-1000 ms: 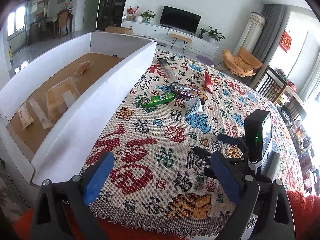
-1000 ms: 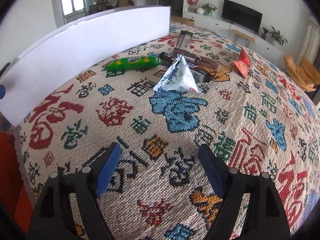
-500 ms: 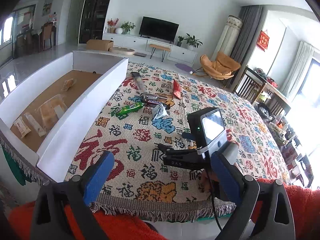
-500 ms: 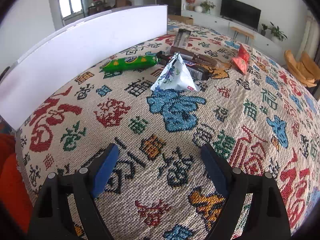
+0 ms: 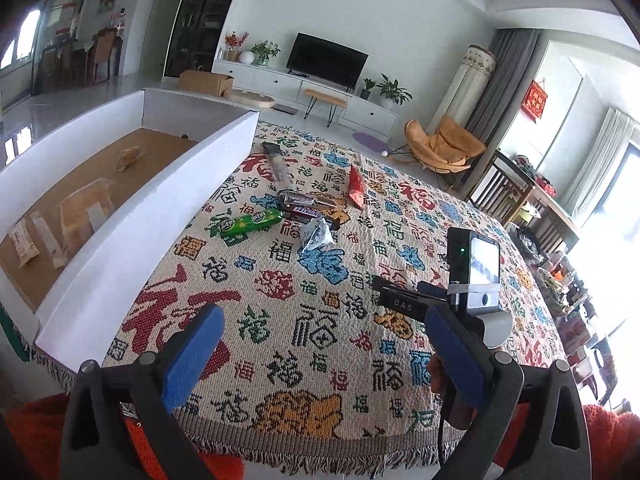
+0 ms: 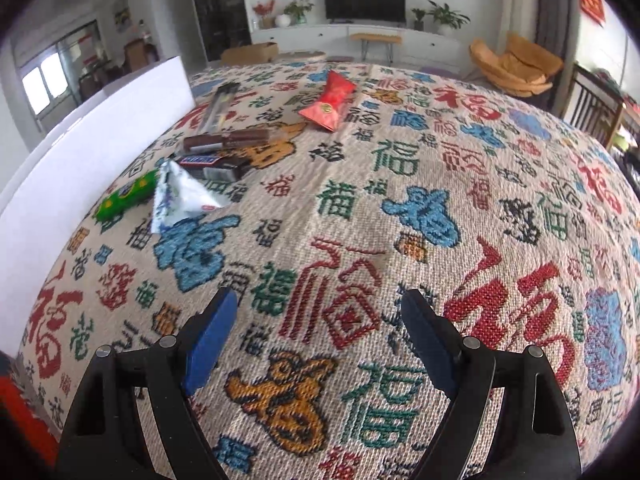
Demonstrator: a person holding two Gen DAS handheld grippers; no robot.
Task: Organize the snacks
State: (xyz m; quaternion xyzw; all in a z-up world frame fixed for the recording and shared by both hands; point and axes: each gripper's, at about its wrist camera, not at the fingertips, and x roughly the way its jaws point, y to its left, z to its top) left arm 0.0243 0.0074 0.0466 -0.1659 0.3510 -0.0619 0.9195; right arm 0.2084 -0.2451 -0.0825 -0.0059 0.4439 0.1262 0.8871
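Woven cloth (image 6: 360,184) covers the table, patterned with characters. Loose snacks sit in a cluster toward the far left of it: green roll (image 5: 250,222), white pouch (image 6: 180,196), Snickers bar (image 6: 212,162), brown bar (image 6: 228,140), long dark pack (image 5: 278,166), red pouch (image 6: 328,102). White box (image 5: 160,208) stands along the cloth's left edge; four or so wrapped items already lie on its brown floor.

Left gripper (image 5: 320,344): jaws spread, nothing between them, over the near cloth. Right gripper (image 6: 316,332): jaws spread wide, empty, low over the cloth, well short of the cluster and aimed to the right of it.

Step in hand, by my reading: approach for the next pick.

Risks:
- White pouch touches or overlaps the Snickers bar and green roll; wide jaws could catch two at once or nudge a neighbour.
- Foil wrappers likely slick; a pinch on a pouch corner may slip.
- Pads closing low could snag the coarse weave and drag it.
- Box wall is tall; a low carry could clip its rim.
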